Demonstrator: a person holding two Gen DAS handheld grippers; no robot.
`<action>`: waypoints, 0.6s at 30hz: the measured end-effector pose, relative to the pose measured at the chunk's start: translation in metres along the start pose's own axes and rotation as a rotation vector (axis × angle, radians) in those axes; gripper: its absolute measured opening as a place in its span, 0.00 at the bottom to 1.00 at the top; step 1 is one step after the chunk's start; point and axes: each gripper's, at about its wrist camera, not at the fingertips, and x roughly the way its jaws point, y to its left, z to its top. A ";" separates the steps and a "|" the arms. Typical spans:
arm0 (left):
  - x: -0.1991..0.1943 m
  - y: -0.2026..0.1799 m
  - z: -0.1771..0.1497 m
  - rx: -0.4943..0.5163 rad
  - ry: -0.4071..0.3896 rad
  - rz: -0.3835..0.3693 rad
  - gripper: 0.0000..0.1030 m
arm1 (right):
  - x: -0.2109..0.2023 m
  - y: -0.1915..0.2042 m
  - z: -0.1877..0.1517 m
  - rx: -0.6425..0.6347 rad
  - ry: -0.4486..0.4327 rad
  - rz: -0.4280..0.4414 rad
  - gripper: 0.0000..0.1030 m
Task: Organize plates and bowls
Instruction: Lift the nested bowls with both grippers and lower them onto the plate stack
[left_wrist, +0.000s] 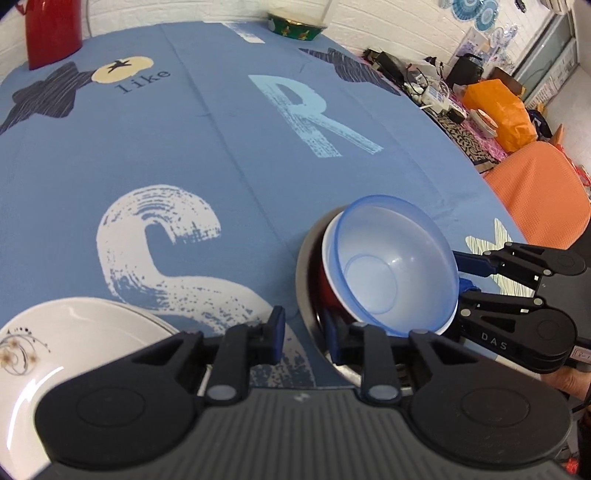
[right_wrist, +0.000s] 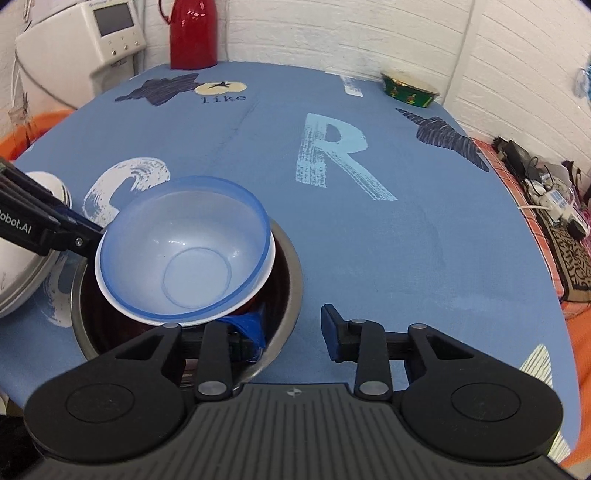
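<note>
Left wrist view looks over one round bench (left_wrist: 229, 147) under a blue printed cloth, the biggest thing in sight. Next in size is a stack of white plates (left_wrist: 55, 354) at its near left edge; at least two rims show, the exact number I cannot tell. One steel bowl (left_wrist: 306, 280) sits on the cloth to the right of the plates, and nested in it is one red bowl (left_wrist: 327, 284) with a white rim, tilted. One translucent blue bowl (right_wrist: 184, 251) lies inside the red one, also tilted, its mouth facing up and toward the cameras. That makes three stacked bowls, plus one green patterned bowl (right_wrist: 408, 90) standing alone at the far edge. One red jug (right_wrist: 192, 33) stands at the far side near the wall.

Two tools are present. The left hand-held gripper (left_wrist: 304, 338) has its jaws spread, with the steel bowl's near rim between them. The right hand-held gripper (right_wrist: 291, 338) is also spread wide, its left finger inside the steel bowl beneath the blue bowl's rim, its right finger (right_wrist: 332, 332) out over bare cloth, gripping nothing.
</note>
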 end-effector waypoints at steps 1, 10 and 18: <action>0.000 0.000 0.001 -0.010 0.002 0.002 0.27 | 0.001 -0.001 0.003 -0.031 0.022 0.018 0.16; -0.001 -0.007 0.000 -0.002 -0.032 0.050 0.19 | 0.013 0.008 0.020 -0.174 0.199 0.134 0.16; -0.001 -0.010 -0.001 -0.018 -0.050 0.034 0.02 | 0.013 0.001 0.012 0.020 0.209 0.205 0.16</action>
